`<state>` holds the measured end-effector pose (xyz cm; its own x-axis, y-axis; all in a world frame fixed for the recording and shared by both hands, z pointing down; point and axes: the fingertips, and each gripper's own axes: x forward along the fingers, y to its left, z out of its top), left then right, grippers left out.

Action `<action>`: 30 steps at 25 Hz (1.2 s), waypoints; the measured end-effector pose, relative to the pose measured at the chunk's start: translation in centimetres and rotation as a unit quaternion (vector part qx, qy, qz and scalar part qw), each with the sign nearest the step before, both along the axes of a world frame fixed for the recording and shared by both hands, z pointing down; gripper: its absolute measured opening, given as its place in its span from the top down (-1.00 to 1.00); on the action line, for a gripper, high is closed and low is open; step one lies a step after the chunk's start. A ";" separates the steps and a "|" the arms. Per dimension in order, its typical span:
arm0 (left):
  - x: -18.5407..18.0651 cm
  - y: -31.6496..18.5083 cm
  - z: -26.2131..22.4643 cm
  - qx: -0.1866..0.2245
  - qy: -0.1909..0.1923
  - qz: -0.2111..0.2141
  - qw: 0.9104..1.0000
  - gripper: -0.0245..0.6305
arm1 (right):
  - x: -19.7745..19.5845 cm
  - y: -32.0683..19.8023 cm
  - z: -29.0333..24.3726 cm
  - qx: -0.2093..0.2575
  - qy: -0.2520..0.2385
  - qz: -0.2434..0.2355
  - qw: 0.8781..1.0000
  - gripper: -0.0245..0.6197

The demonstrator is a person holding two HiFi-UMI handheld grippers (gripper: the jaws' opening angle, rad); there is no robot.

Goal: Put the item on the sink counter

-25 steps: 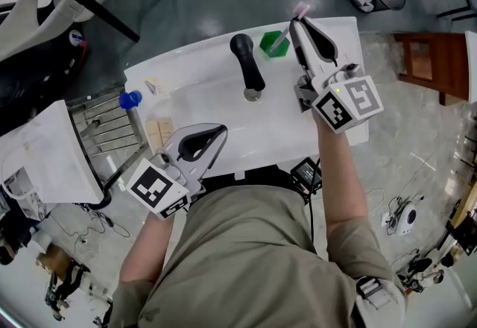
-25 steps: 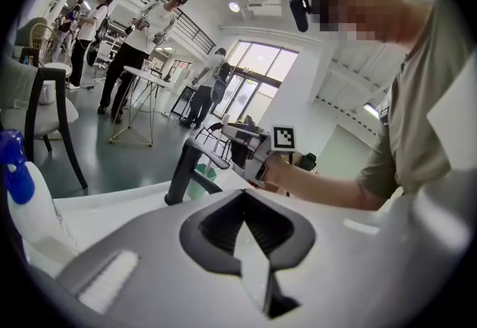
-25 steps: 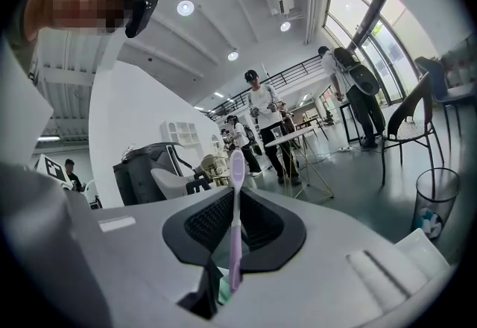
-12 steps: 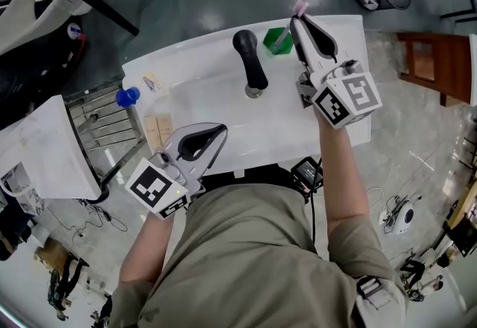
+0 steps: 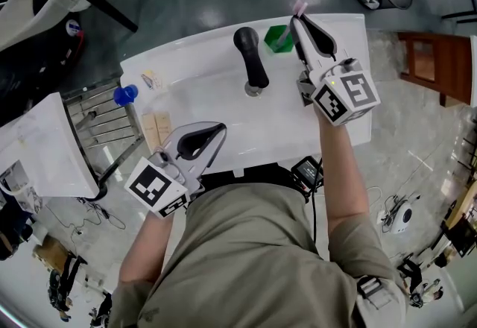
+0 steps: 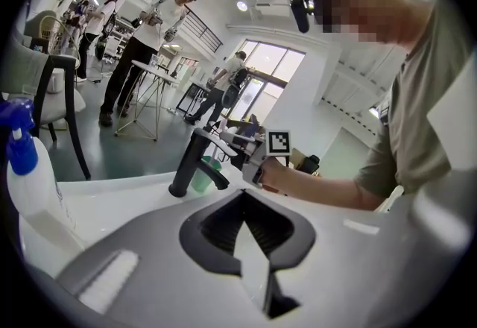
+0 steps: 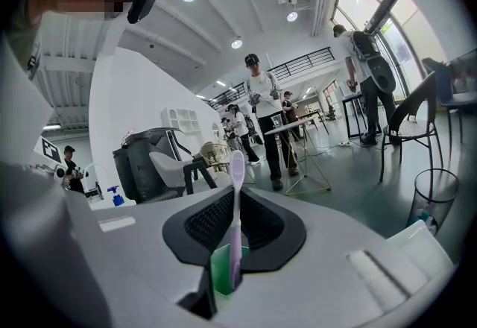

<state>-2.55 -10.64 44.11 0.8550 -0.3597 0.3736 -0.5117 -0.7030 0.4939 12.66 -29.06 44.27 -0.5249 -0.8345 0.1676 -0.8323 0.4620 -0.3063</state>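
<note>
- The head view looks steeply down on a white counter point(image 5: 194, 54) that runs across the upper middle of the frame. A black faucet point(image 5: 250, 58) stands at its centre.
- The task's thing is a small green cup point(image 5: 276, 42) with a pink toothbrush point(image 5: 299, 10) standing upright in it. It is at the upper right of the frame, just right of the faucet. It appears to rest on the counter, but I cannot confirm that its base touches.
- My right gripper point(image 5: 295, 25) reaches up the right side of the frame to the cup. In the right gripper view the jaws are drawn close. Green cup wall fills the narrow gap at the tips, and the toothbrush rises between the jaws. I read this as clamped on the cup, high up near its rim.
- My left gripper point(image 5: 221, 130) sits at the lower left of the frame, over the near edge of the counter and well apart from the cup. Its jaw tips are together with nothing between them.
- A blue-capped spray bottle point(image 5: 127, 95) stands at the left of the frame, off the counter's left end.
- I judge the cup to be light, thin plastic, stiff but smooth, so it could slip or tip easily.
- The toothbrush is loose inside and tall, which makes the pair top-heavy.
- The place to hold is the cup's wall, not the toothbrush, which would lift out alone.
- If the jaws let go, they should part slowly and evenly, because a jaw dragging on the wall could topple the cup.
</note>
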 end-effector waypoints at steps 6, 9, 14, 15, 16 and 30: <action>0.0 0.2 0.3 -0.004 0.002 -0.002 1.000 0.91 | 0.0 0.2 0.7 -0.001 0.013 -0.004 1.000 0.80; 0.1 0.2 0.5 -0.005 0.003 -0.003 1.000 0.91 | -0.1 0.2 1.1 0.000 0.020 -0.008 1.000 0.80; 0.2 0.2 0.7 -0.007 0.004 -0.005 1.000 0.91 | -0.2 0.3 1.8 -0.003 0.030 -0.015 0.999 0.80; 0.2 0.2 0.7 -0.008 0.005 -0.006 1.000 0.91 | -0.2 0.4 2.0 -0.004 0.031 -0.016 0.999 0.80; 0.3 0.2 0.8 -0.008 0.005 -0.006 1.000 0.91 | -0.2 0.4 2.1 -0.005 0.033 -0.017 0.999 0.80; 0.3 -0.1 0.8 -0.009 0.007 -0.013 1.000 0.91 | -0.4 0.4 3.1 -0.014 0.050 -0.025 0.998 0.80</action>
<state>-2.29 -10.77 44.89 0.8510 -0.3745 0.3681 -0.5219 -0.6806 0.5142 12.30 -28.70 47.39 -0.5456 -0.8017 0.2440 -0.8353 0.4966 -0.2360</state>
